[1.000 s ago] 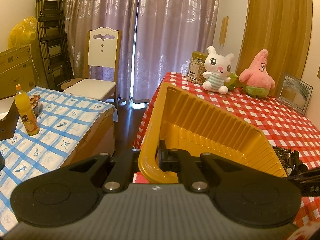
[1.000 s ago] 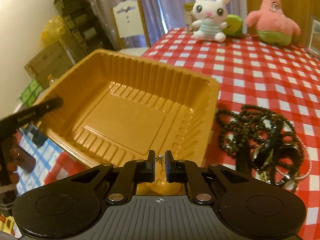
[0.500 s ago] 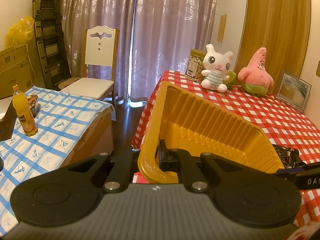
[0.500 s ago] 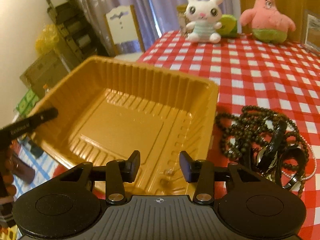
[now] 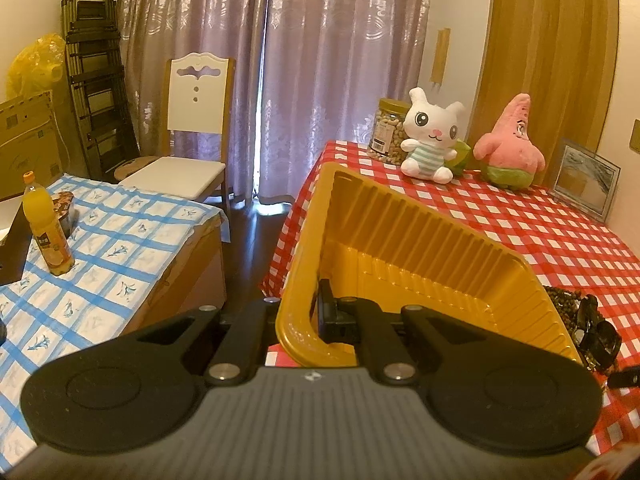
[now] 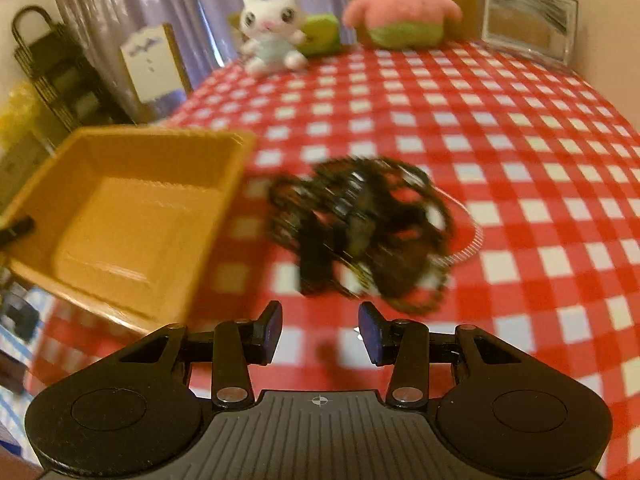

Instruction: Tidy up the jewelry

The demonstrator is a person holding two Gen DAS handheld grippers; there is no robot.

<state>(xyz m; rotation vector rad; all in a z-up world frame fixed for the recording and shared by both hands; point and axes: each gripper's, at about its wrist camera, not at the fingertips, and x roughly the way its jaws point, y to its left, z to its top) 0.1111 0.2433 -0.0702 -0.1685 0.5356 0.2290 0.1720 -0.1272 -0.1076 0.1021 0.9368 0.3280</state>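
A ribbed yellow plastic tray (image 5: 420, 264) stands at the near left corner of the red-checked table. My left gripper (image 5: 304, 316) is shut on the tray's near rim, one finger inside and one outside. The tray also shows in the right wrist view (image 6: 132, 216), blurred. A tangled pile of dark bead necklaces and bracelets (image 6: 360, 236) lies on the cloth just right of the tray; it also shows in the left wrist view (image 5: 588, 324). My right gripper (image 6: 320, 328) is open and empty, a little short of the pile, above the cloth.
A white bunny plush (image 5: 432, 140), a pink starfish plush (image 5: 510, 144), a jar of nuts (image 5: 388, 128) and a picture frame (image 5: 586, 184) stand at the table's far side. A low table with blue-checked cloth (image 5: 100, 248), an orange bottle (image 5: 46, 232) and a chair (image 5: 192, 136) are left.
My right gripper opened, letting a small item go over the tray, then swung right from the tray toward the jewelry pile. The left gripper kept its hold on the tray rim.
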